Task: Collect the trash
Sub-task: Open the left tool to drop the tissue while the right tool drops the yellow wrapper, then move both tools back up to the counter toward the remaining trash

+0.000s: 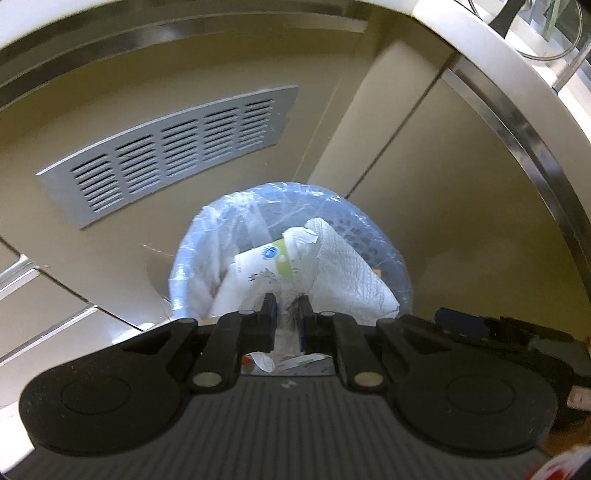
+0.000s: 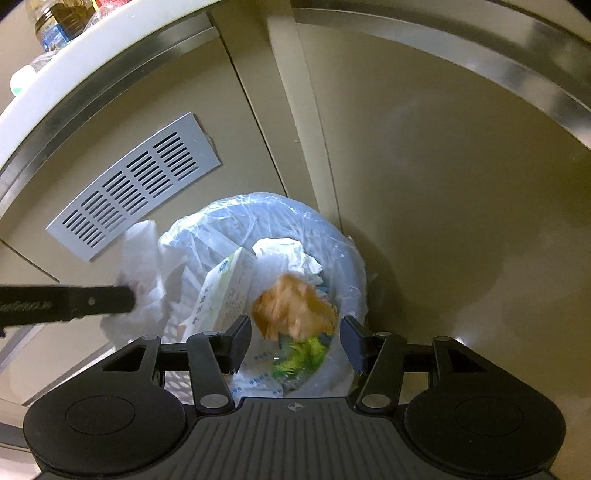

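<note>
A round bin with a thin bluish liner stands on the floor against a cabinet, also in the left wrist view as the bin. Inside lie a white paper towel, a printed carton and green scraps. My right gripper hangs open above the bin. A blurred orange-brown crumpled wrapper is in the air between its jaws, and the pads do not touch it. My left gripper is shut on a fold of thin white plastic at the bin's left edge, and reaches in from the left as the left gripper.
Behind the bin the beige cabinet front carries a grey vent grille, the same grille in the left wrist view. A white counter edge with a metal strip runs overhead, with bottles on it. Bare floor lies right of the bin.
</note>
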`<state>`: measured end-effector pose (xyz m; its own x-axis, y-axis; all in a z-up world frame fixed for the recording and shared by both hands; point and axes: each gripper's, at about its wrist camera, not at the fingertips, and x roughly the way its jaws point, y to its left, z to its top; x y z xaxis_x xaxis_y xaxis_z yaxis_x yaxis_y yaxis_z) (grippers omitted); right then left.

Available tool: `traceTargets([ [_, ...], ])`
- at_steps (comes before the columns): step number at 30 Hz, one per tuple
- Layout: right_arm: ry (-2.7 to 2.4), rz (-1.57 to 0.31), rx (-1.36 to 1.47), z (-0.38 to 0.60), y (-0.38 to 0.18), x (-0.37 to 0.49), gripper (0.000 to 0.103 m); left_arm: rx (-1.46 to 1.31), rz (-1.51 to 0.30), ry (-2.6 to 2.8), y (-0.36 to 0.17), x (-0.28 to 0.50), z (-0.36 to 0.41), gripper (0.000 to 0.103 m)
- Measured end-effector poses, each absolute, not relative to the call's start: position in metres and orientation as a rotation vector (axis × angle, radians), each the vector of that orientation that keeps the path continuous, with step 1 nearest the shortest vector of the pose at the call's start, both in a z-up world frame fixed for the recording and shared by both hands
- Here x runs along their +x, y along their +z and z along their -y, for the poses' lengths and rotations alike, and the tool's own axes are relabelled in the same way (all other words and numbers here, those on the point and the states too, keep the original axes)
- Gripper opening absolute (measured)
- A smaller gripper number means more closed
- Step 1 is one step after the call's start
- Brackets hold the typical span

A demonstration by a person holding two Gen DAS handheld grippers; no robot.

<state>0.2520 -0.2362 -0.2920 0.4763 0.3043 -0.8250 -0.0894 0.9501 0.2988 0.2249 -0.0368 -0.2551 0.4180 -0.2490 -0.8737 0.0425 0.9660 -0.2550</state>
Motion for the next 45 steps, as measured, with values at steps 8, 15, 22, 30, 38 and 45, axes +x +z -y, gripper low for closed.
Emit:
traceTargets([
  [8,0.210,-1.057,0.252,0.255,-0.293,0.251,0.055,-0.215,-1.143,-0.223,-0.265,0.238,0.057,0.019],
  [15,0.208,-1.052,0.265,0.260,-0.290,0.253,0.055,-0.224,-1.141,-0.226,-0.262,0.238,0.057,0.031],
  [22,0.232,-1.042,0.271,0.256,-0.283,0.248,0.055,-0.236,-1.146,-0.195,-0.254,0.227,0.036,0.031],
  [30,0.264,-1.033,0.262,0.246,-0.273,0.244,0.055,-0.255,-1.143,-0.158,-0.239,0.209,0.015,0.031],
  [38,0.303,-1.006,0.254,0.236,-0.248,0.235,0.055,-0.279,-1.101,-0.157,-0.212,0.192,0.004,0.031],
  [45,0.362,-0.948,0.256,0.229,-0.209,0.225,0.055,-0.263,-1.017,-0.176,-0.169,0.177,-0.005,0.031],
])
